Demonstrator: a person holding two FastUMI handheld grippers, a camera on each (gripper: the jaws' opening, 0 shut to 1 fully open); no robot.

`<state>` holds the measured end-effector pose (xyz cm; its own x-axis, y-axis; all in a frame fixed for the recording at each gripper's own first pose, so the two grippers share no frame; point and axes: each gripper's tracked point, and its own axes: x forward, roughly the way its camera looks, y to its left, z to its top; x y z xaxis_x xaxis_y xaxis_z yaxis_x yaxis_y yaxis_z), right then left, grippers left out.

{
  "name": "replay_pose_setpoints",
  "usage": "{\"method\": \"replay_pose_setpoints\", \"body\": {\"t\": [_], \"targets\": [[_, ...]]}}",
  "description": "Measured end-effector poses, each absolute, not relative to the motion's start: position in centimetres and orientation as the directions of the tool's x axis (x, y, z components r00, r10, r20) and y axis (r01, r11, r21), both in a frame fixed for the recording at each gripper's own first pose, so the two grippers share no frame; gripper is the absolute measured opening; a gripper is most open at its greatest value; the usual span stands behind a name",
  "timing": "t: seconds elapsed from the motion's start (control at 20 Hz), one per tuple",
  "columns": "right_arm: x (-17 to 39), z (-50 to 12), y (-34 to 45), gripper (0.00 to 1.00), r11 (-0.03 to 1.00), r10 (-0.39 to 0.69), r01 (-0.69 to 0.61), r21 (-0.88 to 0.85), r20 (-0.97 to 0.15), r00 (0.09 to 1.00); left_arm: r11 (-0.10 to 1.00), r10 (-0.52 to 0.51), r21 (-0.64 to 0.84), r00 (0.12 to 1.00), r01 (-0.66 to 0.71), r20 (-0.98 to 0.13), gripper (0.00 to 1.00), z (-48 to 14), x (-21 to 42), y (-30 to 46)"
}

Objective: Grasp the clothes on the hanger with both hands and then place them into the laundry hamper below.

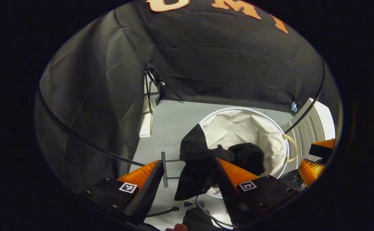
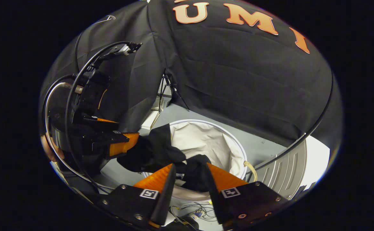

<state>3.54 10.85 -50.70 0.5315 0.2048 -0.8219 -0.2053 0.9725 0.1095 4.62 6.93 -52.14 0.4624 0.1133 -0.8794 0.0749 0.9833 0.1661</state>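
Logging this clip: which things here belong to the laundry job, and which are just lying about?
Job:
- black cloth garment
- round white fabric laundry hamper
- left gripper
- right gripper

Lying about:
- black tripod stand
- loose cables on the grey floor
- white ribbed panel

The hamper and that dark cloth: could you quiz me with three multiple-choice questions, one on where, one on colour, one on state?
1. Where is the black garment?
A. draped over the hamper's near rim, above its opening
B. flat on the floor far from the hamper
C. on the wall

2. What colour is the hamper lining?
A. red
B. white
C. green

3. How do the left gripper fingers stand?
A. pressed together
B. apart, cloth hanging between them
C. clamped on the rim

Answers: 1 A, the right gripper view shows the cloth hanging across the near rim by the right gripper. 2 B, the lining looks white in both views. 3 B, the left gripper view shows a wide gap, with cloth against one finger only.
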Motion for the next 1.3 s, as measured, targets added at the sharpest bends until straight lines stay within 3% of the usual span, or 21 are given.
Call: {"method": "replay_pose_setpoints", "body": {"t": [0.05,0.2,0.4,0.65,1.05,1.3], "targets": [[3.4,-50.9,10.5,0.55,0.975,0.196,-0.196,0.107,-0.827,0.527,0.984,0.115,0.166,0.458,0.072,-0.881,0.99,-52.2,4.2,7.0],[2.1,-51.9,9.8,0.94,0.979,0.187,-0.168,0.119,-0.854,0.486,0.985,0.112,0.158,0.461,0.063,-0.88,0.99,-51.8,3.3,7.0],[0.4,-52.3,8.0,0.94,0.986,0.16,-0.117,0.117,-0.86,0.485,0.988,0.094,0.142,0.504,0.058,-0.859,0.99,-49.4,3.0,7.0],[-0.3,-48.5,5.4,0.94,0.994,0.111,-0.068,0.088,-0.826,0.553,0.992,0.076,0.121,0.595,0.036,-0.8,0.99,-44.4,3.1,6.3],[-0.1,-39.5,2.7,0.94,0.997,0.065,-0.019,0.071,-0.731,0.68,0.997,0.068,0.076,0.727,-0.022,-0.683,0.99,-35.2,4.1,6.6],[2.9,-30.5,1.3,0.94,0.997,0.04,0.006,0.074,-0.599,0.8,0.997,0.069,0.068,0.843,-0.039,-0.533,0.99,-26.2,7.1,7.1]]}}
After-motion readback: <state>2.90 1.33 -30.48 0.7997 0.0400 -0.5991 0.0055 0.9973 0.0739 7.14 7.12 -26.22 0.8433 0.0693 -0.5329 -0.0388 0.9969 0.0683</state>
